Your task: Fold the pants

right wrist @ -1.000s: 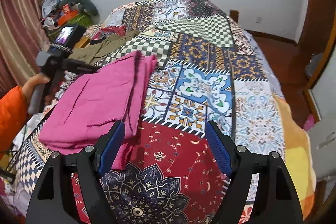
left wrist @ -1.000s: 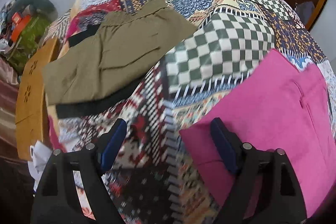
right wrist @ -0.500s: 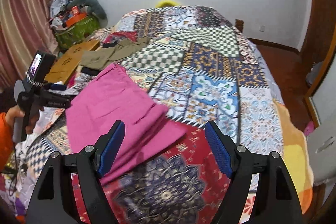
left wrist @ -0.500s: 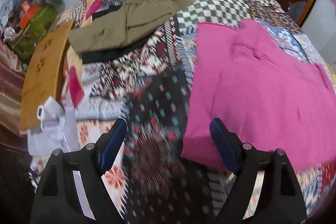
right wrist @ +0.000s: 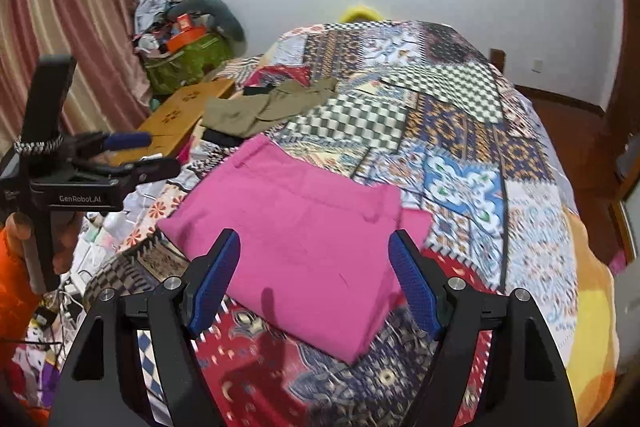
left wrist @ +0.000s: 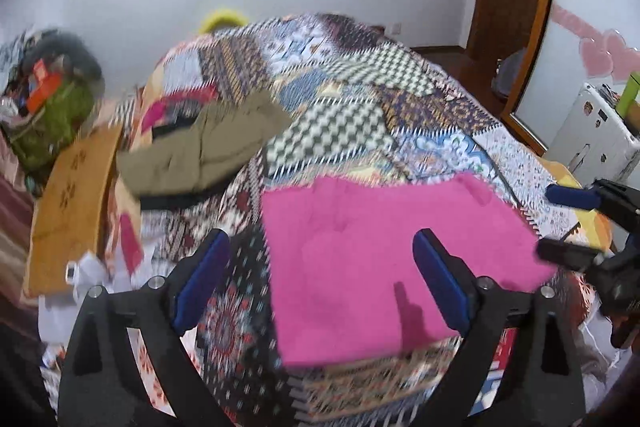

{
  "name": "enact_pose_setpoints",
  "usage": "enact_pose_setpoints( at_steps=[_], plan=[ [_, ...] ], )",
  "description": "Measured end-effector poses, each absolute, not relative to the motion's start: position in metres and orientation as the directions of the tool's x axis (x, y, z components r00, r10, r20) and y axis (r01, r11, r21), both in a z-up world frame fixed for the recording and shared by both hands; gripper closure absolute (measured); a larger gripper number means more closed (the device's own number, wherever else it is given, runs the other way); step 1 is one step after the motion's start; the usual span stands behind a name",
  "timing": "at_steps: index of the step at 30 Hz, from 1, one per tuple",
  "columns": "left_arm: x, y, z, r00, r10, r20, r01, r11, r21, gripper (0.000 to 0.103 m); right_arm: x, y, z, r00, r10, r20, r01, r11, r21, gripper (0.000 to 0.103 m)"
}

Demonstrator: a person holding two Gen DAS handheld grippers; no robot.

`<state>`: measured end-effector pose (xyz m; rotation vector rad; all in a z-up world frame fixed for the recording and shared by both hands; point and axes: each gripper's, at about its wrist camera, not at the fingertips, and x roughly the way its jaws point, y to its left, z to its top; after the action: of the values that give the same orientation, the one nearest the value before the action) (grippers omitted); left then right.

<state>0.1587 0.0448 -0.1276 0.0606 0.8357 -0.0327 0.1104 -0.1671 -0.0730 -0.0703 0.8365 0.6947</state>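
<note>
Pink pants (left wrist: 372,259) lie folded in a flat rectangle on the patchwork bedspread (left wrist: 360,99); they also show in the right wrist view (right wrist: 296,239). My left gripper (left wrist: 320,275) is open and empty, above the near left part of the pants. My right gripper (right wrist: 312,279) is open and empty, above the near edge of the pants. Each gripper shows in the other's view: the right gripper (left wrist: 568,223) at the right edge, the left gripper (right wrist: 136,155) at the left, both off the cloth.
Folded olive pants (right wrist: 264,107) lie on dark clothes at the bed's far left. A cardboard box (right wrist: 180,115) and a green bag (right wrist: 188,59) of clutter stand beside the bed. A wooden door frame (left wrist: 512,7) is at right.
Both grippers have pulled back and up from the pink pants, open and empty throughout. The pants went from a loose fold to a flat rectangle lying square in front of me.
</note>
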Motion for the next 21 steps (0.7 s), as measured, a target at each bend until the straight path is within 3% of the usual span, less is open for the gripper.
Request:
enact_pose_setpoints(
  at_steps=[5,9,13,21],
  plan=[
    [0.184,0.031,-0.143,0.666,-0.016,-0.746,0.078,0.996,0.048,0.01,0.126,-0.148,-0.084,0.43,0.546,-0.719,-0.613,0.761,0.211,0.041],
    [0.198,0.031,-0.172,0.588,-0.049,-0.808,0.094,0.996,0.008,0.01,0.142,-0.143,-0.109,0.362,0.534,-0.764,-0.609,0.756,0.24,0.047],
    [0.199,0.031,-0.21,0.509,-0.04,-0.86,0.121,0.992,0.025,0.009,0.145,-0.142,-0.134,0.306,0.508,-0.805,-0.618,0.749,0.238,0.048],
    [0.179,0.052,-0.208,0.526,-0.078,-0.847,0.1,0.995,-0.029,0.009,0.128,-0.156,-0.13,0.319,0.511,-0.798,-0.632,0.742,0.223,0.05]
  ],
)
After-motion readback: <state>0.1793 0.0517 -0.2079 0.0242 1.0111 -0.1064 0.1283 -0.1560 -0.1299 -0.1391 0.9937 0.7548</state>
